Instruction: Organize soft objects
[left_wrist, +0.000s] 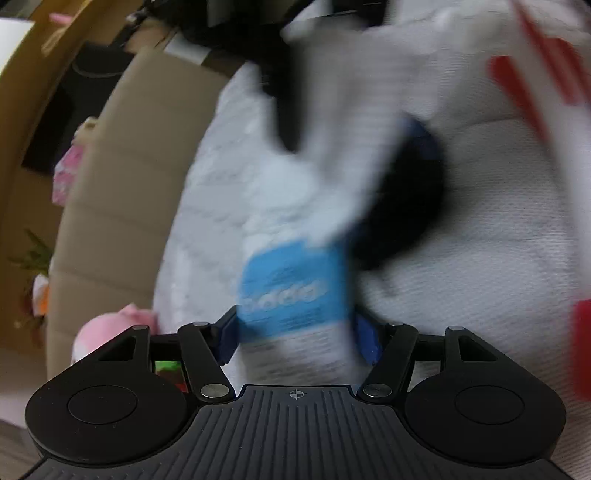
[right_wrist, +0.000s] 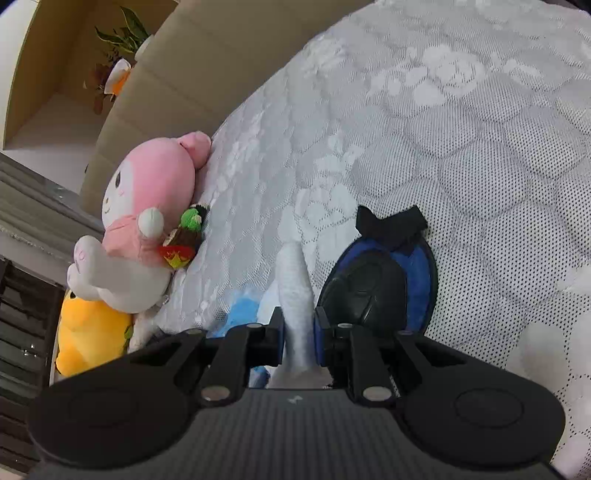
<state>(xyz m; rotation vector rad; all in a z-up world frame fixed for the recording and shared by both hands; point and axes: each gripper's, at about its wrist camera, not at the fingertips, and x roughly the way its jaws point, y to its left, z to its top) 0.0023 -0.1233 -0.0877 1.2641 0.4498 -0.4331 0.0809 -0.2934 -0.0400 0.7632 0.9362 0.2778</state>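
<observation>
A white sock with a light-blue band stretches away from my left gripper, whose blue pads press on the band from both sides. The view is motion-blurred. The sock's far end is held by a dark shape that looks like my other gripper. In the right wrist view my right gripper is shut on a bunched white piece of the sock, with light-blue fabric just to its left. A round black and blue padded item lies on the bed just right of the sock.
The white quilted bed cover fills most of both views. A pink and white plush, a small knitted toy and a yellow plush lie along the bed's left edge by the beige headboard. Red and white cloth shows at right.
</observation>
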